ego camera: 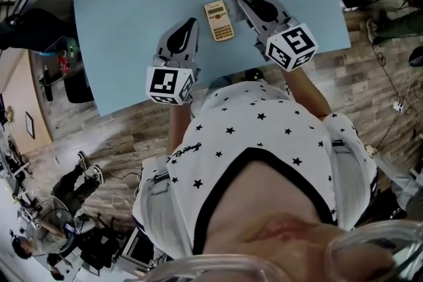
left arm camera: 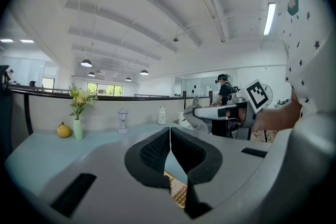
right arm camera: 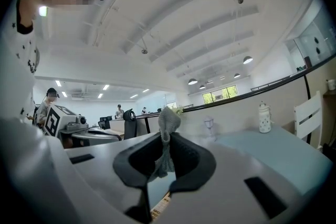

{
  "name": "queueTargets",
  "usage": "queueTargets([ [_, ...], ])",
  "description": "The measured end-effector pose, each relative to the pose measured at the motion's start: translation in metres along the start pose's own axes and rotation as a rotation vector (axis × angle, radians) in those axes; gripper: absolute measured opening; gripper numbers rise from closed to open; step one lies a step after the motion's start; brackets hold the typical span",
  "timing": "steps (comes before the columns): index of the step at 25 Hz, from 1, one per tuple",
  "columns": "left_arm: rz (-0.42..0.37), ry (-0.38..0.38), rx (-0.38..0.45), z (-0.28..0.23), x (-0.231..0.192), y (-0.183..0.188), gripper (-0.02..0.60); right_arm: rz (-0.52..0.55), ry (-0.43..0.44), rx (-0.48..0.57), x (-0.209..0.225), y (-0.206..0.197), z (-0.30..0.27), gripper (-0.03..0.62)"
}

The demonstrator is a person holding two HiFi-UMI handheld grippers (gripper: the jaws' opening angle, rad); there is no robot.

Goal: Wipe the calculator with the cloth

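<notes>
Currently I have the cloth (right arm camera: 168, 119) pinched in the right gripper (right arm camera: 166, 136). Its jaws are closed on the grey fabric, with a bunch standing up past the tips and the rest hanging between the pads. The left gripper (left arm camera: 169, 132) carries nothing; its jaws are pressed together with only a hairline seam between them.

The calculator (ego camera: 219, 20) lies flat, keys up, on the pale blue table (ego camera: 132, 16), between my 2 grippers in the head view. The left one sits at its 8 o'clock and the right one at its 2 o'clock, both just beside it and neither touching it as far as I can tell. Each gripper view shows a strip of its keys below the jaws.

I judge this to be the approach step: cloth in hand, wiping not yet begun. Next I need to tip the right gripper down toward 8 o'clock so the cloth meets the calculator's face, then stroke along it. The calculator looks light and may slide, so I would brace its near edge with the left tips.
</notes>
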State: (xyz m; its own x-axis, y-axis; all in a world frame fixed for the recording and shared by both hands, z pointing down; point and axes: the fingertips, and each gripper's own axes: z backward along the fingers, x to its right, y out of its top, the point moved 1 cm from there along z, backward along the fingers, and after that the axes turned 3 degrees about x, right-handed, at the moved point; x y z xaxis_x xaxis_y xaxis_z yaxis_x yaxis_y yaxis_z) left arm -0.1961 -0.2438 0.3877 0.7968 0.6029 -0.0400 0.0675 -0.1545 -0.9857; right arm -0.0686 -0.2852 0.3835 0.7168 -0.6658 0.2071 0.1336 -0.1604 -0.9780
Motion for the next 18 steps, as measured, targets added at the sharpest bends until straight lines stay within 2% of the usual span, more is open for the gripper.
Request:
queueTargets([
  [18, -0.001, 0.000, -0.001, 0.0018, 0.0014, 0.0008, 0.031, -0.021, 0.027, 0.003, -0.0058, 0.0021, -0.0008, 0.037],
])
